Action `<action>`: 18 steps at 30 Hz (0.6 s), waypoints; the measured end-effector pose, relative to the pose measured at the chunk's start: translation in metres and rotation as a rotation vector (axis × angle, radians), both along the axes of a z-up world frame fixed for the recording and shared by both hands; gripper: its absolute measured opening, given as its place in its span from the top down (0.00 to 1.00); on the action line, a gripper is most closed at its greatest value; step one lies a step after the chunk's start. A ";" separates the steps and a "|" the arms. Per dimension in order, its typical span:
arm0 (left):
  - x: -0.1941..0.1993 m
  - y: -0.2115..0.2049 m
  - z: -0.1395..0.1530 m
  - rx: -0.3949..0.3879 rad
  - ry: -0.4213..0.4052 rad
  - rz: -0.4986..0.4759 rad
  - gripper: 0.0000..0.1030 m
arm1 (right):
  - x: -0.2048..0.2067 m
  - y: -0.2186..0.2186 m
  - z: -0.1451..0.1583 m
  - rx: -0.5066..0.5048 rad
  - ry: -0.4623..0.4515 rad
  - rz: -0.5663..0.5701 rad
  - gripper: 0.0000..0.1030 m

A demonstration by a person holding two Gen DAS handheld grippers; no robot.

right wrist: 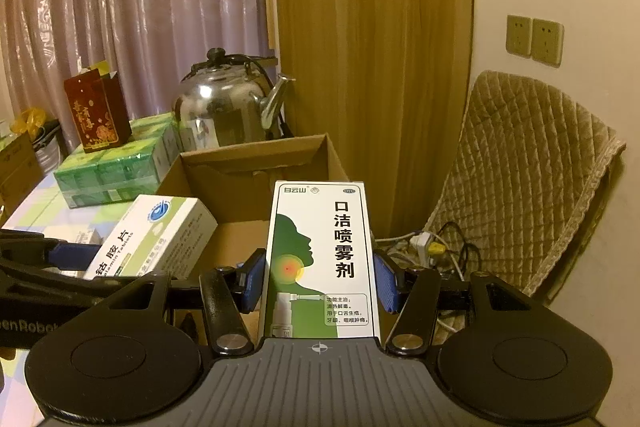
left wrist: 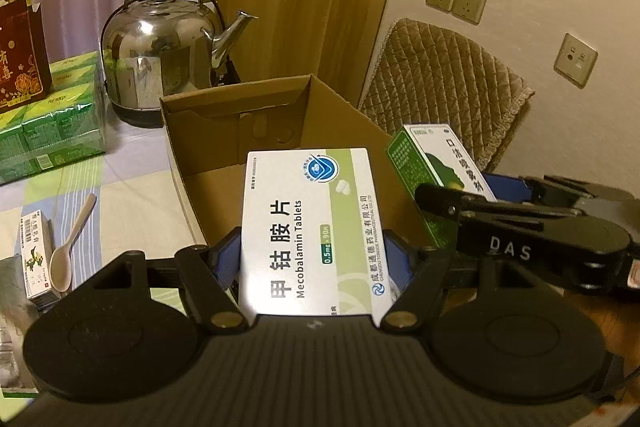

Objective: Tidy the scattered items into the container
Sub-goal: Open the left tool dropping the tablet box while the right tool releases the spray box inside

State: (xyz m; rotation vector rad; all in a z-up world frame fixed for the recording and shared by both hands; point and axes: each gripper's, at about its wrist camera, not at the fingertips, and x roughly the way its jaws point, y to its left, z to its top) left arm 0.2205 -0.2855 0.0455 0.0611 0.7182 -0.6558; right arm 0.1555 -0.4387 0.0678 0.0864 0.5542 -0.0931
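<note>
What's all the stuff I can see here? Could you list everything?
tablet box: one, white and green, held over the carton
spray box: one, green and white, held over the carton
carton: one, brown, open, on the table
kettle: one, steel, behind the carton
tissue packs: one bundle, green, left of the kettle
gift bag: one, red, on the tissue packs
spoon: one, pale, on the table
small box: one, white, beside the spoon
chair cushion: one, tan, right
left gripper: black, jaws gripping the tablet box
right gripper: black, jaws gripping the spray box
</note>
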 end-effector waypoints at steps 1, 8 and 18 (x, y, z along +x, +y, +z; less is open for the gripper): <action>0.002 0.000 0.000 -0.004 0.004 0.005 0.34 | 0.001 0.000 0.000 0.002 0.000 0.000 0.49; 0.004 0.007 0.002 -0.009 -0.015 0.021 0.30 | 0.001 0.000 -0.003 0.006 0.005 -0.002 0.49; -0.009 0.033 0.004 -0.012 -0.017 0.058 0.30 | 0.002 0.007 -0.006 0.013 0.013 0.014 0.49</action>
